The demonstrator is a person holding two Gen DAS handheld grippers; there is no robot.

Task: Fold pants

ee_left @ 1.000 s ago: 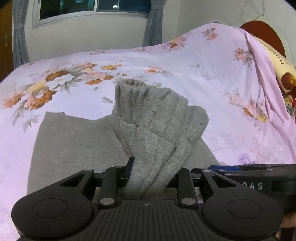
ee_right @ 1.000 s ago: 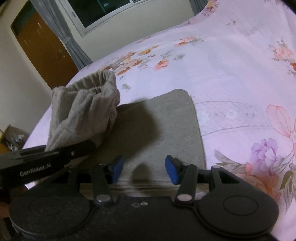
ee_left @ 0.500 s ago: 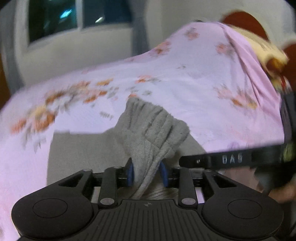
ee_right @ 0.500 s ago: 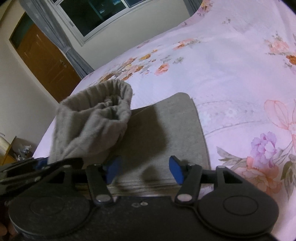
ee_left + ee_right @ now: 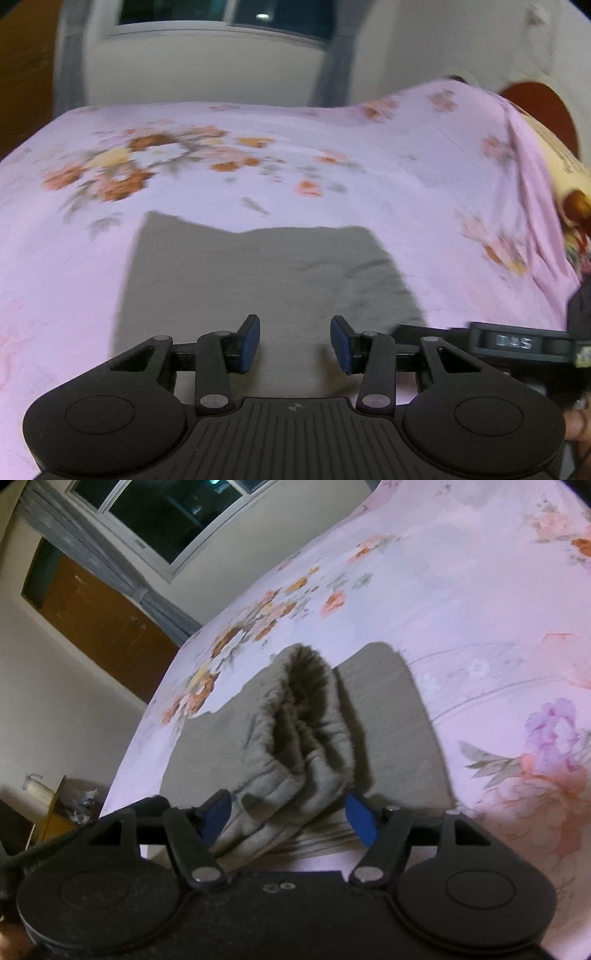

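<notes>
The grey pants (image 5: 258, 277) lie folded flat on the pink floral bed sheet (image 5: 258, 166), straight ahead of my left gripper (image 5: 295, 334). That gripper is open, with nothing between its blue pads. In the right wrist view a bunched, gathered end of the pants (image 5: 303, 731) rises from the flat part (image 5: 391, 720). It runs between the fingers of my right gripper (image 5: 288, 812), whose jaws are opening. The right pad (image 5: 360, 819) stands off the cloth. The right gripper's body (image 5: 517, 343) shows at the right edge of the left wrist view.
A yellow pillow (image 5: 565, 173) sits under the sheet at the far right. Beyond the bed are a window (image 5: 166, 513) with grey curtains and a wooden door (image 5: 103, 627). A cardboard box (image 5: 70, 805) stands on the floor left of the bed.
My left gripper has let go of the bunched cloth, opened and pulled away from it. The bunch now lies between my right gripper's fingers, which have spread wider.
</notes>
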